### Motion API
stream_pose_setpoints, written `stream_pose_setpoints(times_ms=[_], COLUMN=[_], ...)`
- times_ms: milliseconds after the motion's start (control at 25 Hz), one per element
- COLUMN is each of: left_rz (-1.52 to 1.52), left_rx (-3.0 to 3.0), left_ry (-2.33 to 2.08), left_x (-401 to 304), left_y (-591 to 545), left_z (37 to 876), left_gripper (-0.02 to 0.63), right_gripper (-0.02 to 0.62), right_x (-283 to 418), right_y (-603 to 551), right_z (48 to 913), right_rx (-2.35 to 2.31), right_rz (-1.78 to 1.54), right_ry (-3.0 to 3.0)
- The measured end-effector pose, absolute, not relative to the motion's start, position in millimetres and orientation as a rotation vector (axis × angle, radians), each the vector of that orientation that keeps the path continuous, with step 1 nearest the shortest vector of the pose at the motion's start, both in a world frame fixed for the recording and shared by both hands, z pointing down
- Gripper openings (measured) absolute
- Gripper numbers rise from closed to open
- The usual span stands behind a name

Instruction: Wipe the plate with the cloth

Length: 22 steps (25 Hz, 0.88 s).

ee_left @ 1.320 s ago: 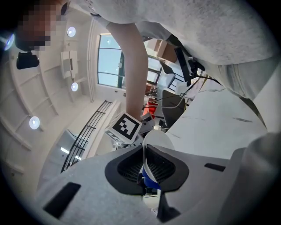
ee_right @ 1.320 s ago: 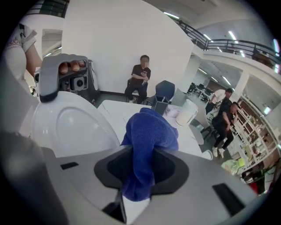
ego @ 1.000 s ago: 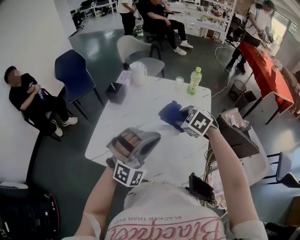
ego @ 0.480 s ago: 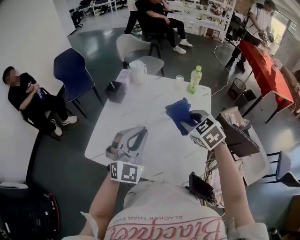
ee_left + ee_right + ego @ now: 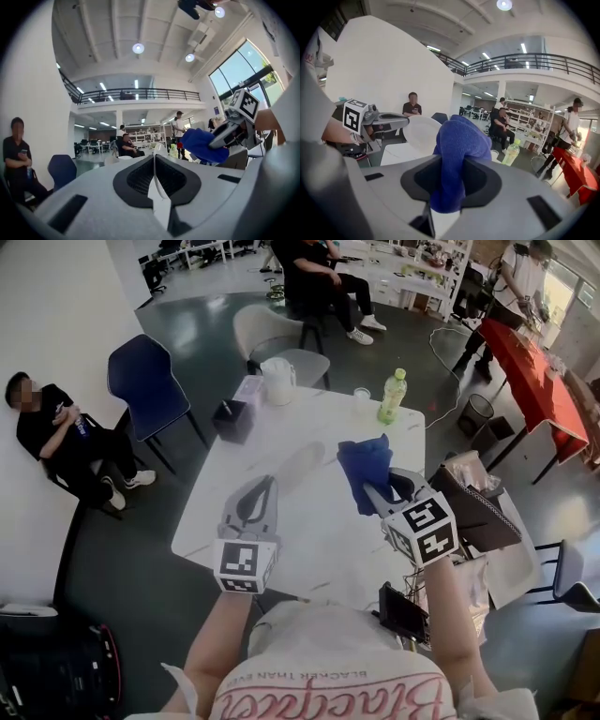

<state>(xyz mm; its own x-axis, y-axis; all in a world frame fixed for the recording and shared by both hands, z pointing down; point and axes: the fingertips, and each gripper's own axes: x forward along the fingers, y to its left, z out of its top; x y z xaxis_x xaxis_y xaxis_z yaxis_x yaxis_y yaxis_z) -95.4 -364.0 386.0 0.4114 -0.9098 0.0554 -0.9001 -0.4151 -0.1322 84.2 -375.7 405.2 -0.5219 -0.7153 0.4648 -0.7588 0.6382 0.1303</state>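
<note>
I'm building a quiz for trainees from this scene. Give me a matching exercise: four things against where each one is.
Things:
1. plate
2. cloth
3. green bottle
4. blue chair

Places:
A. standing at the table's far side
B. clamped edge-on in the left gripper
C. standing left of the table
D. clamped in the right gripper

Pairs: 1-B, 2-D, 3-A, 4-C

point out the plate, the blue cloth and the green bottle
plate (image 5: 418,136), right gripper view, middle of its white face
blue cloth (image 5: 364,465), head view, middle of the bunched fabric
green bottle (image 5: 389,399), head view, middle of its body
</note>
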Motion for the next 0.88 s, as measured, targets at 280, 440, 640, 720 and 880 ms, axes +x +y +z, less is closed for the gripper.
stream_pose_setpoints(times_ms=[280,440,640,720,880], left_rz=[-0.057,-0.047,-0.033,-0.025,-0.017], left_rx=[-2.633,-2.633,-2.638,-2.641,-2.641], left_ry=[1.795,1.787,1.788,1.789,1.779], left_x=[-98.0,-93.0,-89.8,-88.0,-82.8], left_y=[-372.7,-376.4,-378.1,-377.5,-376.1], left_z=[378.8,374.4,371.8,370.7,368.4], left_gripper=[0.014,0.014,0.014,0.014,0.014], right_gripper=[0.103,0.103,0.103,0.103,0.103], right_x=[86.3,82.2,77.5,76.3,73.5], right_y=[-370.1,-366.0,-363.9,-364.1,-363.3], right_z=[408.1,401.0,390.7,389.6,388.9], right_rx=[1.312,1.355,1.426,1.447,1.468], right_rz=[0.224,0.222,0.261,0.286,0.290], right_ry=[-2.370,-2.401,-2.447,-2.458,-2.466])
